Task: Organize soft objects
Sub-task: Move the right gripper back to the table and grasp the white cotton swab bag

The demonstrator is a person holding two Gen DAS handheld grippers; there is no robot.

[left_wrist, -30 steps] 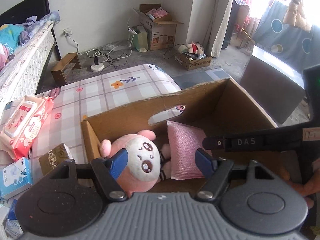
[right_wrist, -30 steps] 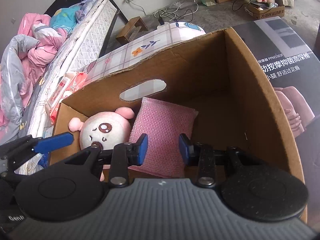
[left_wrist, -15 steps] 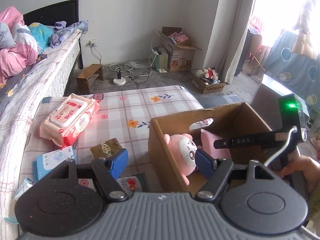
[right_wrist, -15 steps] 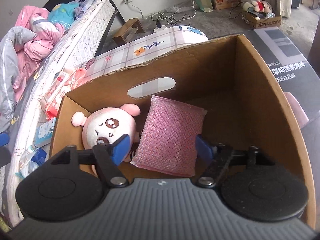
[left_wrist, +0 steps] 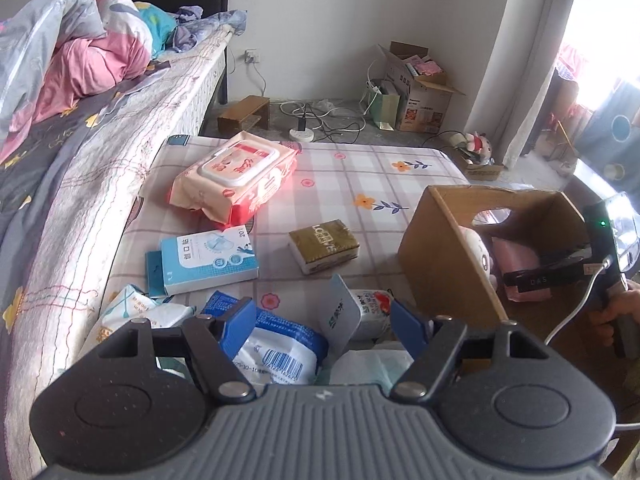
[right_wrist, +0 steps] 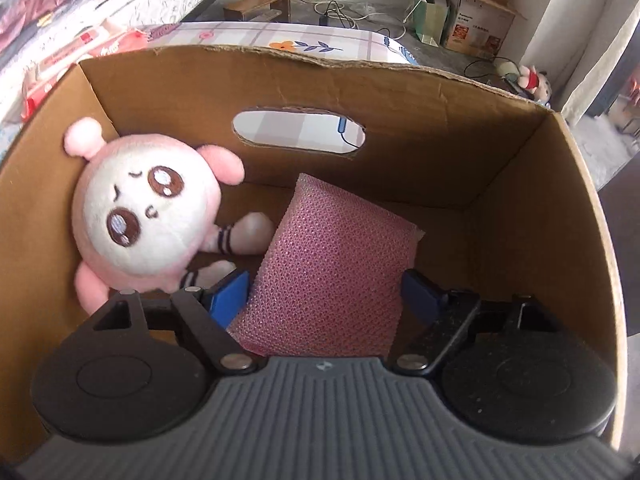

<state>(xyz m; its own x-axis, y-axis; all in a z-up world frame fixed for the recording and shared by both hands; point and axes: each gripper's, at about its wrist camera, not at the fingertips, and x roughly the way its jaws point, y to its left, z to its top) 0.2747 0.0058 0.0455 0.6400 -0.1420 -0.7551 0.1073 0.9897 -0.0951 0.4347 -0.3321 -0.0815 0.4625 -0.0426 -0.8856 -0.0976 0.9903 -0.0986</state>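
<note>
The right claw (right_wrist: pixel 324 292) is reaching down into the cardboard box (right_wrist: pixel 440 128), its jaws closing from wide, with the pink mesh sponge (right_wrist: pixel 332 264) standing between them; the pads are not pressing on it. Just left of this claw, the pink plush doll (right_wrist: pixel 148 216) is leaning in the box's corner. The left claw (left_wrist: pixel 324 326) is hovering wide and empty over a heap of soft packets (left_wrist: pixel 276 344) on the checked mattress (left_wrist: pixel 360 176). Ahead of it are lying a brown tissue pack (left_wrist: pixel 324 244) and a wet-wipes pack (left_wrist: pixel 236 176).
</note>
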